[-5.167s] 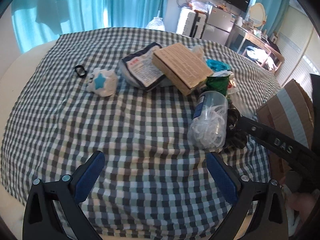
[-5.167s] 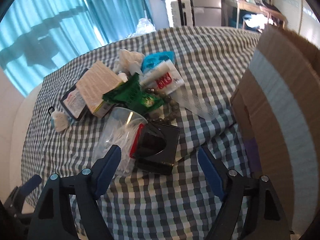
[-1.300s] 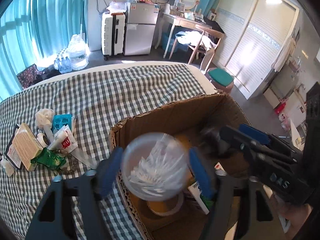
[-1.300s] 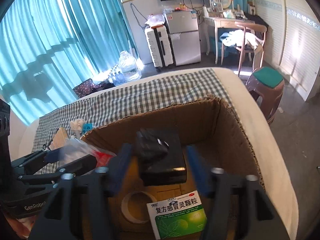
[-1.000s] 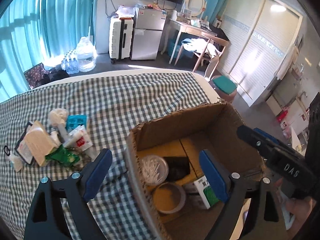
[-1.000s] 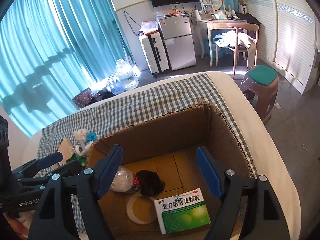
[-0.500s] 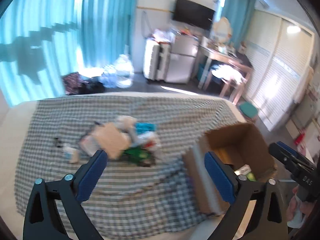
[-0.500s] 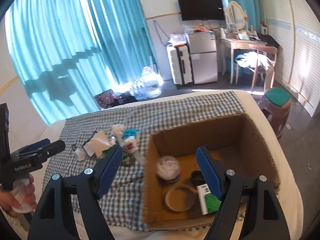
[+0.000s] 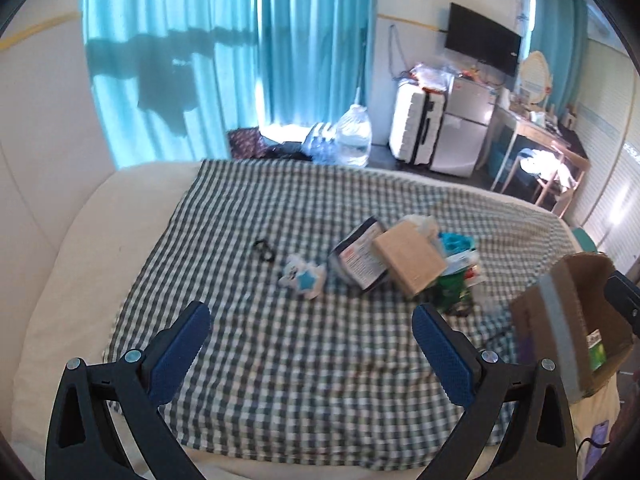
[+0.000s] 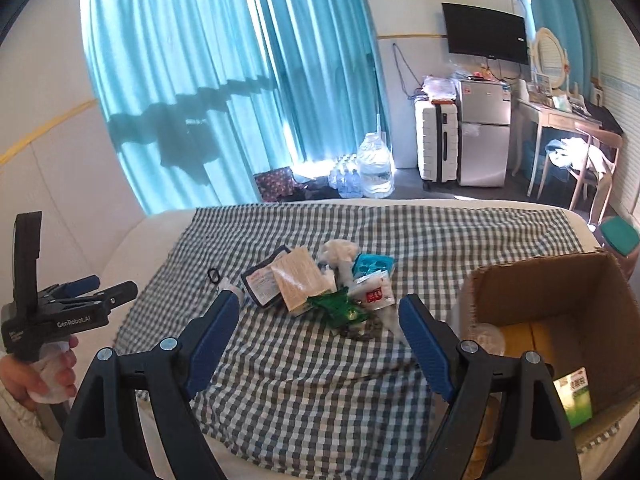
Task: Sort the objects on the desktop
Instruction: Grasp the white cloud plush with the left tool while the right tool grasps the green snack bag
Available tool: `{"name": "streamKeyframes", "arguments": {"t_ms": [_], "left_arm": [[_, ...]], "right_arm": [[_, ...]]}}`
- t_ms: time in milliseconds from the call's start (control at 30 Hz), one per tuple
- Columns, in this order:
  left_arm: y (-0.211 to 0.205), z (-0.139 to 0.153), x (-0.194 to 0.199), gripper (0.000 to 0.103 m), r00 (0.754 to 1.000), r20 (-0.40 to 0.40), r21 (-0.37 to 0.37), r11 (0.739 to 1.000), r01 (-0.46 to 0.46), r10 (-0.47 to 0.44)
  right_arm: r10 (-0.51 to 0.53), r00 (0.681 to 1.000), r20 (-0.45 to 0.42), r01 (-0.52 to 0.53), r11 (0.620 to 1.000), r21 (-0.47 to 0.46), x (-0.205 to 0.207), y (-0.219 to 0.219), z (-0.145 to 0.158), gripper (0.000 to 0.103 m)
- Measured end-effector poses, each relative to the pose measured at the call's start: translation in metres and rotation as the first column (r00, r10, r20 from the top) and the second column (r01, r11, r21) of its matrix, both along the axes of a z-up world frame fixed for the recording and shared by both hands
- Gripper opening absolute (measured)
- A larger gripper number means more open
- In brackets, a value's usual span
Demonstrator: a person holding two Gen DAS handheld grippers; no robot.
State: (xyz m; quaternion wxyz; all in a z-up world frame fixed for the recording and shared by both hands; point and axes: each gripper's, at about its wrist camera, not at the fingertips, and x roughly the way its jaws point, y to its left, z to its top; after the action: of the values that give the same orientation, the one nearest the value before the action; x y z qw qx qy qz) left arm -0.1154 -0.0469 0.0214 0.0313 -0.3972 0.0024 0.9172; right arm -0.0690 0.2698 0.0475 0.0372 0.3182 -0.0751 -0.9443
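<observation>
With both the left gripper (image 9: 310,336) and right gripper (image 10: 318,330) held wide apart and empty, the heap of remaining objects (image 10: 320,284) is seen ahead on the checked cloth (image 10: 304,380), left of the cardboard box (image 10: 560,300), nearer the right gripper.

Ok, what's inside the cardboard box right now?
In the cardboard box, a green medicine packet and a clear plastic jar show. The right hand-held gripper covers the rest of the box floor.
</observation>
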Motion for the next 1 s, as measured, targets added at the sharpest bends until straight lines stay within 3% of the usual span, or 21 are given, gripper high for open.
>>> {"name": "streamKeyframes", "arguments": {"t_ms": [267,600,1000], "left_arm": [[-0.024,-0.067,-0.033,0.103,0.995,0.098,0.009,1.000,-0.018,0.017],[-0.002,-0.127,-0.093,0.103,0.985,0.169,0.010,1.000,0.018,-0.020],[0.004,-0.184,-0.152,0.103,0.979,0.204,-0.010,1.000,-0.007,0.009]], "right_arm": [[-0.033,0.994,0.100,0.030,0.999,0.034,-0.042,-0.022,-0.070,0.082],[-0.083,0.968,0.235,0.073,0.996,0.050,-0.118,-0.024,-0.132,0.082],[-0.132,0.956,0.262,0.086,0.980,0.182,-0.165,-0.026,-0.181,0.082]]}}
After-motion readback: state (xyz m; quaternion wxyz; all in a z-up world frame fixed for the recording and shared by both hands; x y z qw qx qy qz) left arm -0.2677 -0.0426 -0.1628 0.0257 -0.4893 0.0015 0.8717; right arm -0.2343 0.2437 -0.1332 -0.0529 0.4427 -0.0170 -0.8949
